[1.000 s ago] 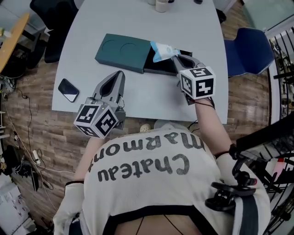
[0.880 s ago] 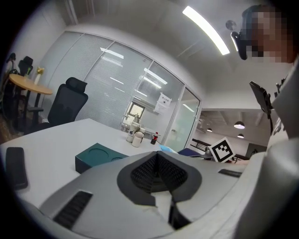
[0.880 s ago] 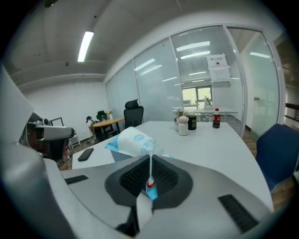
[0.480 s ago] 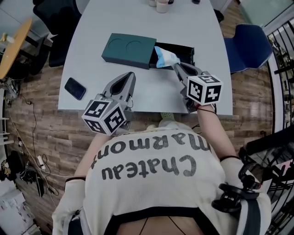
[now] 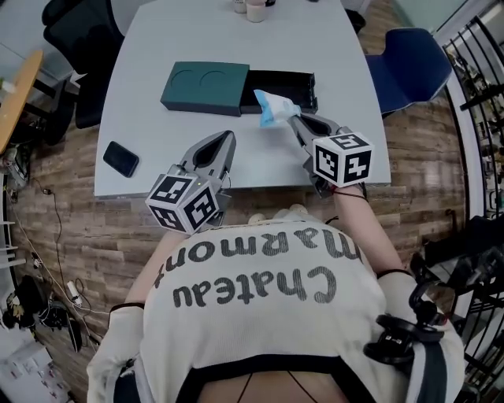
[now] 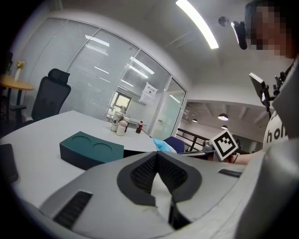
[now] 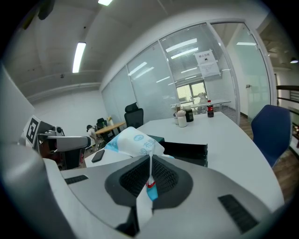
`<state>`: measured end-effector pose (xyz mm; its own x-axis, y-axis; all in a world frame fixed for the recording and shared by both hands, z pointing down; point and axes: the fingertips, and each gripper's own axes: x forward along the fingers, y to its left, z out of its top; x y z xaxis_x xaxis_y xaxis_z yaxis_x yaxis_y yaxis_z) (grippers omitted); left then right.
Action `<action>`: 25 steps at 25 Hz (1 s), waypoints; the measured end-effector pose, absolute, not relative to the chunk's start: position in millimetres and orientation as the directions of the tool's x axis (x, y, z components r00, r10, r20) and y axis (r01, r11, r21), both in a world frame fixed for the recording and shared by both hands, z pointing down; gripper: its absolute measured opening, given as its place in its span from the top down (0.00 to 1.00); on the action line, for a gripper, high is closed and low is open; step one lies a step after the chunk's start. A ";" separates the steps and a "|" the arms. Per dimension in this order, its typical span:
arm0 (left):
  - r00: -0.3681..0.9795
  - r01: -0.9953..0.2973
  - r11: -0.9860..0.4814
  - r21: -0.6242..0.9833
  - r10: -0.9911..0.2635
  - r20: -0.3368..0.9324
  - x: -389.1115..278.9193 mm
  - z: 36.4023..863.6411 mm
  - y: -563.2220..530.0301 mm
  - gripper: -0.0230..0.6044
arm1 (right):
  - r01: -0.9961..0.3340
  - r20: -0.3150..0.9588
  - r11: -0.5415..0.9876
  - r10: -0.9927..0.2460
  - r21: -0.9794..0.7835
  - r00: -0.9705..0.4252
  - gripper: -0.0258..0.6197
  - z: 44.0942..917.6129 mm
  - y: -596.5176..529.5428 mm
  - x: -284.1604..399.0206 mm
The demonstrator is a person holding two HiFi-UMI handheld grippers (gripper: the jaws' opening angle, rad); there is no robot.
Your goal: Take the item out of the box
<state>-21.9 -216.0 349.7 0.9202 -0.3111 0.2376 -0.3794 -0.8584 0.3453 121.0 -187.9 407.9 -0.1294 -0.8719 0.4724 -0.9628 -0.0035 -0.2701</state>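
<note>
A box lies on the white table (image 5: 157, 149), its teal lid (image 5: 205, 86) slid left off the black tray (image 5: 282, 81). My right gripper (image 5: 291, 118) is shut on a blue-and-white packet (image 5: 272, 106), which hangs above the table just in front of the tray. In the right gripper view the packet (image 7: 133, 142) sticks up from between the closed pads (image 7: 163, 175), with the tray (image 7: 187, 151) behind it. My left gripper (image 5: 226, 142) is shut with nothing in it, near the table's front edge. In its own view, the lid (image 6: 91, 151) lies ahead.
A dark phone (image 5: 120, 158) lies at the table's front left corner. Cups and a bottle (image 5: 253, 8) stand at the far edge. A blue chair (image 5: 402, 71) is at the right and a black chair (image 5: 79, 31) at the left.
The right gripper has drawn the packet from over the tray toward me, so it now hangs in front of the box. The left gripper has kept its place by the front edge.
</note>
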 end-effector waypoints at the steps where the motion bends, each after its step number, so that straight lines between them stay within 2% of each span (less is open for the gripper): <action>1: 0.921 -0.379 -0.857 0.349 -0.311 0.235 -14.8 348.2 -211.6 0.97 | -0.962 0.472 -0.005 -0.872 -0.272 -0.129 0.94 407.5 -182.0 128.0; 8: 0.910 -0.391 -0.859 0.330 -0.307 0.277 2.3 354.9 -203.4 0.97 | -0.955 0.476 0.000 -0.867 -0.296 -0.148 0.94 415.1 -171.0 143.1; 25: 0.861 -0.494 -0.812 0.311 -0.409 0.303 68.6 354.0 -138.6 0.97 | -0.938 0.478 0.098 -0.840 -0.334 -0.258 0.94 418.8 -109.7 207.5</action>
<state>68.6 -138.6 354.0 0.8610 -0.4088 0.3025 -0.4945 -0.8118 0.3105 207.5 -109.7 418.8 -0.2580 -0.8397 0.4778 -0.9375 0.0981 -0.3339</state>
